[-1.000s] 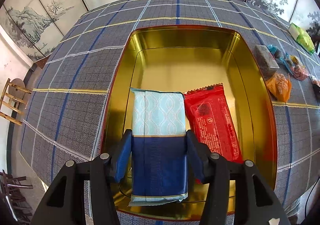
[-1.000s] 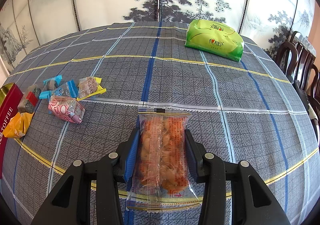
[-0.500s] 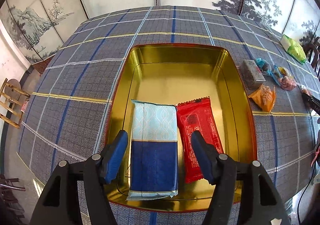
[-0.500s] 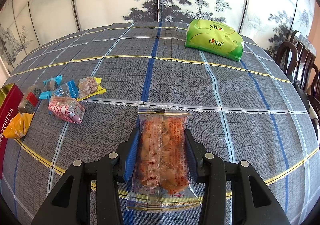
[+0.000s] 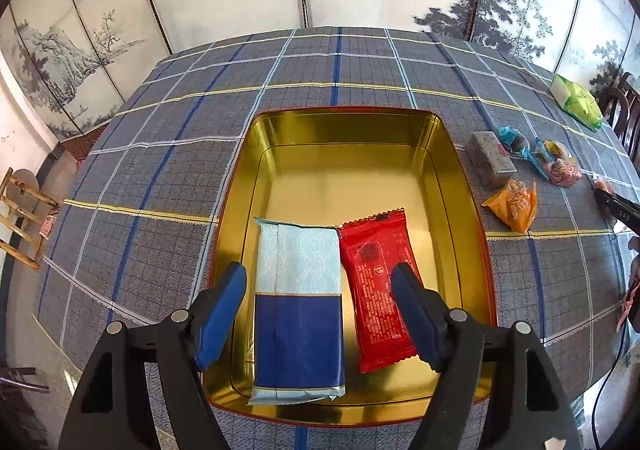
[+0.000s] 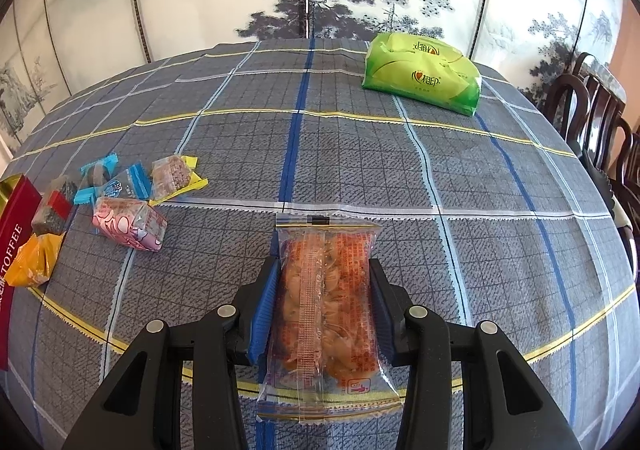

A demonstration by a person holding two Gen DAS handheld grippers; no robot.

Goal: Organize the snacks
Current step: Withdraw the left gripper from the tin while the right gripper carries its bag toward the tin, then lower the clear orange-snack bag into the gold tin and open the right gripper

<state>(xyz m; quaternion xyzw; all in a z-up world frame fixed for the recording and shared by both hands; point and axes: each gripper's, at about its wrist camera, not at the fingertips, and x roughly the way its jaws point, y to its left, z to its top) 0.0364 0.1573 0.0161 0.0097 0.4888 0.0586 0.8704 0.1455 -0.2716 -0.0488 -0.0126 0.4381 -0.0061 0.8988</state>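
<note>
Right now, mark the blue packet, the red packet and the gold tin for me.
blue packet [image 5: 298, 324], left wrist view, dark lower half.
red packet [image 5: 376, 282], left wrist view, centre of wrapper.
gold tin [image 5: 344, 170], left wrist view, bare floor.

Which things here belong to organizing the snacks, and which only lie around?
Job:
- gold tin
- blue packet and red packet inside the tin
- clear orange snack pack in right gripper
- loose wrapped candies

Lying about:
- green tissue pack
- chairs
</note>
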